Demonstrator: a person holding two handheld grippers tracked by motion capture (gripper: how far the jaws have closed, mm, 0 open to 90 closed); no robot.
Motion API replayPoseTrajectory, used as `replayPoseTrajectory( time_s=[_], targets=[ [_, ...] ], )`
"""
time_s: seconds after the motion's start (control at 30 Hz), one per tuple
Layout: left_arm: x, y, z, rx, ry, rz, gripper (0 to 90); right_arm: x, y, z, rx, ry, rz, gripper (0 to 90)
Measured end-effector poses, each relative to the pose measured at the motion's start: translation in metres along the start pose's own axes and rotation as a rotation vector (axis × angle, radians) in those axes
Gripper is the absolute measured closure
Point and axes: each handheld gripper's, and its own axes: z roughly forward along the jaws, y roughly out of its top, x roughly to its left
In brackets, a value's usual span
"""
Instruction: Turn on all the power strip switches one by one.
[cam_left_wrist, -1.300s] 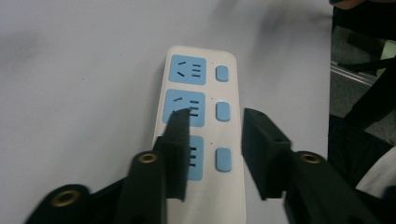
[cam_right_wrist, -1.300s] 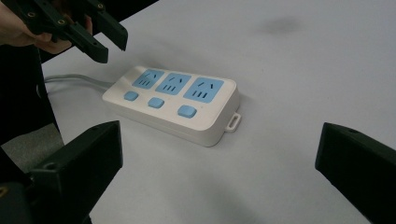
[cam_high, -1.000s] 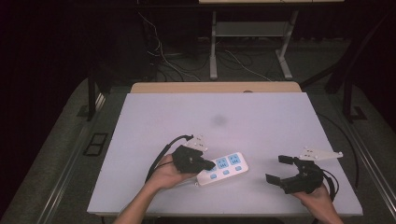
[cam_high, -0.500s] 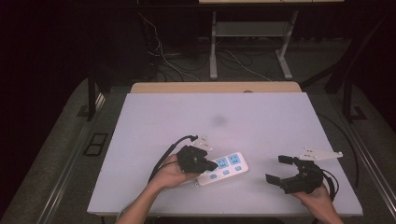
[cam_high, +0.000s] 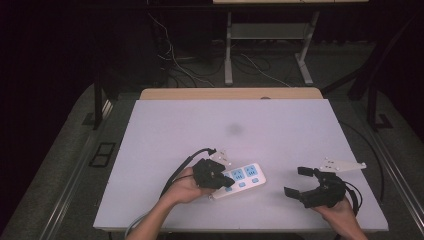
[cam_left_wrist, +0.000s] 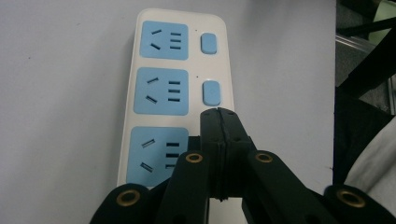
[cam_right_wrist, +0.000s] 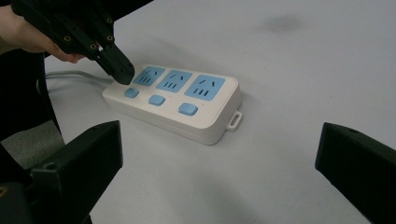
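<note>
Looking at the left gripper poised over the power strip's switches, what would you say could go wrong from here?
1. The left gripper, jaws shut, sits above the nearest blue switch; it could slip onto the adjoining socket instead.
2. The power strip lies free on the table, and the open right gripper is apart from it, so a push may slide or tip it.

The power strip (cam_high: 239, 180) is laid on the bench (cam_high: 280, 130), toward its near edge. The left gripper (cam_high: 223, 181) is set over the strip's left end. The right gripper (cam_high: 299, 183) is placed well apart, to the strip's right.
</note>
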Motion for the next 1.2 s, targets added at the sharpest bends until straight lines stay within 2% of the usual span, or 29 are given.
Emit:
replayPoseTrajectory(
  time_s=[0.33,0.63,0.73,1.07,1.2],
  targets=[
    [0.0007,-0.0037,0.0044,0.026,-0.017,0.002,89.2,0.0000,0.0000,0.0002,0.002,0.001,0.000,0.5],
    [0.0014,-0.0046,0.0057,0.014,-0.022,0.002,89.2,-0.0002,-0.0002,0.0003,0.003,0.006,0.001,0.5],
    [0.0034,-0.0061,0.0066,0.003,-0.037,-0.016,89.3,-0.0003,-0.0002,0.0002,0.003,0.008,0.002,0.5],
    [0.0078,-0.0095,0.0079,-0.014,-0.065,-0.034,89.5,-0.0003,-0.0002,0.0000,0.001,0.012,0.004,0.5],
    [0.0077,-0.0101,0.0078,-0.014,-0.062,-0.013,89.6,-0.0004,-0.0002,0.0000,0.001,0.013,0.005,0.5]
  ],
)
